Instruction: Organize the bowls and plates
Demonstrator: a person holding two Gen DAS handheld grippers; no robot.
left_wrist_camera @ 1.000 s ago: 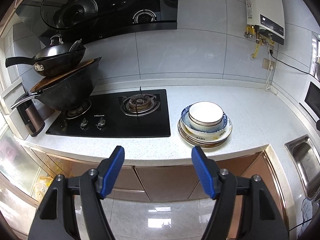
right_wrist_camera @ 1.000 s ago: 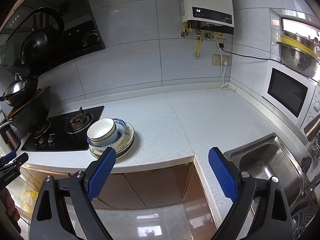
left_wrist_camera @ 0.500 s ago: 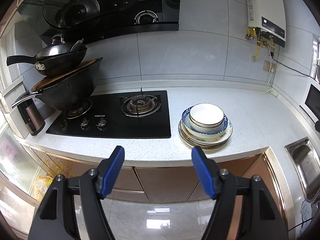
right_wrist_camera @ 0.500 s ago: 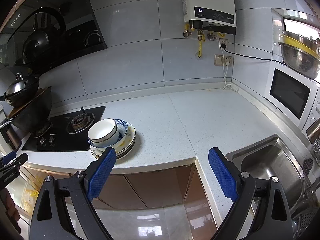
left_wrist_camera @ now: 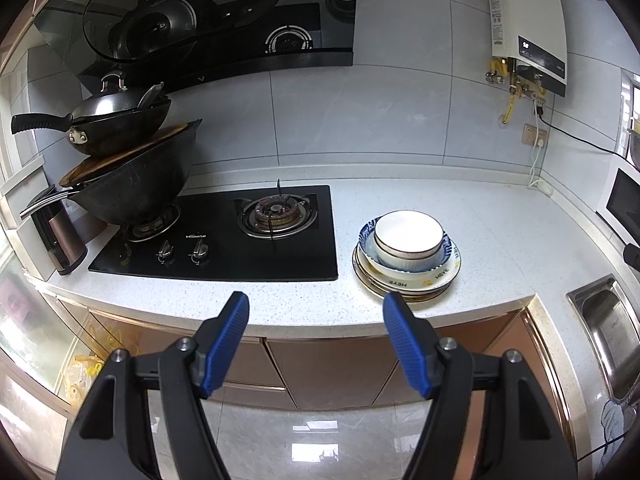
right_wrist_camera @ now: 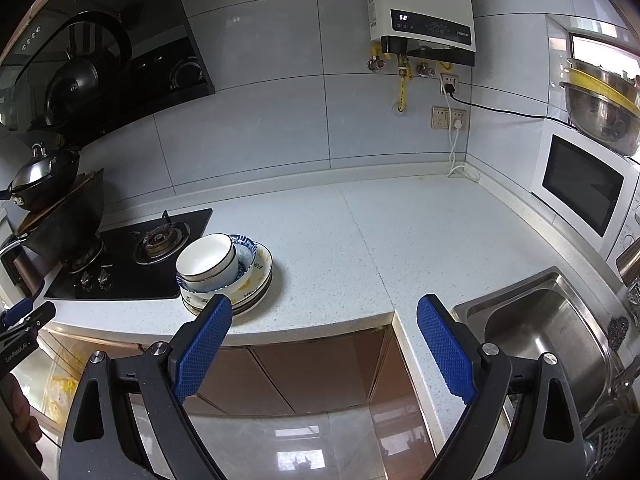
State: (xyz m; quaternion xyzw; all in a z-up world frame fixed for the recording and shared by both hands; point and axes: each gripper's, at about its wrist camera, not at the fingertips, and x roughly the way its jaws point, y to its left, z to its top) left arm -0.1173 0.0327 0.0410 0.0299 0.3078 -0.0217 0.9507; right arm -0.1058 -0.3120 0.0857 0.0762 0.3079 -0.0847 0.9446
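Your left gripper (left_wrist_camera: 316, 312) hangs in front of the counter (left_wrist_camera: 500, 232) with its jaws spread and nothing between the blue pads (left_wrist_camera: 230, 336); it touches nothing. Your right gripper (right_wrist_camera: 324, 316) is released too, jaws set wider, nothing between them, short of the counter's front edge.

The stack of dishes (left_wrist_camera: 406, 258) sits near the front edge of the counter, just beside the right edge of the black stove (left_wrist_camera: 224, 240). A white bowl (left_wrist_camera: 408, 236) sits on top, inside a blue-patterned bowl (left_wrist_camera: 450, 246), and both rest on several plates (left_wrist_camera: 408, 286). In the right wrist view the white bowl (right_wrist_camera: 206, 258) leans toward the stove side of the stack, and your left finger partly covers the front of the plates (right_wrist_camera: 260, 276).

Two dark woks (left_wrist_camera: 132, 168) are piled on the stove's far-left burner. The sink (right_wrist_camera: 532, 328) is set into the counter's right wing, a microwave (right_wrist_camera: 584, 188) stands beyond it, and a water heater (right_wrist_camera: 424, 4) hangs on the tiled wall.
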